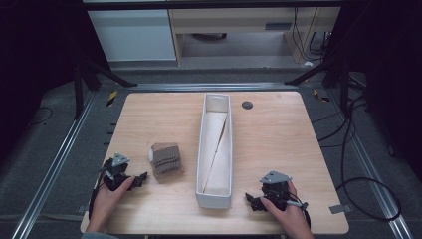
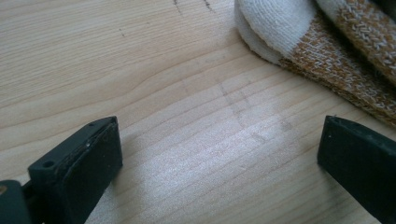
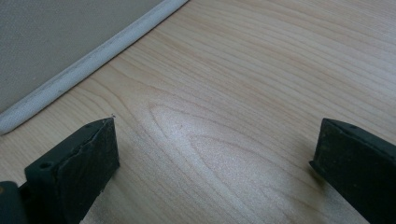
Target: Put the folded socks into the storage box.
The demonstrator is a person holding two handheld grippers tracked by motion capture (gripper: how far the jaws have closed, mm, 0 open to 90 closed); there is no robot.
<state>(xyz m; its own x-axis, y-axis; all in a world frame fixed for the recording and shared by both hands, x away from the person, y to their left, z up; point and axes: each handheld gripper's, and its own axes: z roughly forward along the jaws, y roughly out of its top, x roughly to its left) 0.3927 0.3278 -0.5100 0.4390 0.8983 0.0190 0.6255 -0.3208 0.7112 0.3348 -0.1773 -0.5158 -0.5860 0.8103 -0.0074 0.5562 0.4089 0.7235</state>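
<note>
A folded brown-and-white knit sock pile [image 1: 165, 159] lies on the wooden table [image 1: 273, 129], left of a long narrow white fabric bin [image 1: 215, 149]. My left gripper [image 1: 140, 178] rests low at the front left, just left of the socks, jaws wide open over bare wood. In the left gripper view the socks [image 2: 327, 42] lie ahead at the upper right, apart from the gripper [image 2: 219, 154]. My right gripper [image 1: 251, 200] sits at the front right beside the bin's near end, open with nothing between its fingers [image 3: 215, 154]. The bin's wall [image 3: 70, 37] fills the upper left of the right gripper view.
A dark round grommet [image 1: 247, 104] sits in the table at the back, right of the bin. Cables [image 1: 358, 164] trail on the floor to the right. Metal rails run along both sides of the table.
</note>
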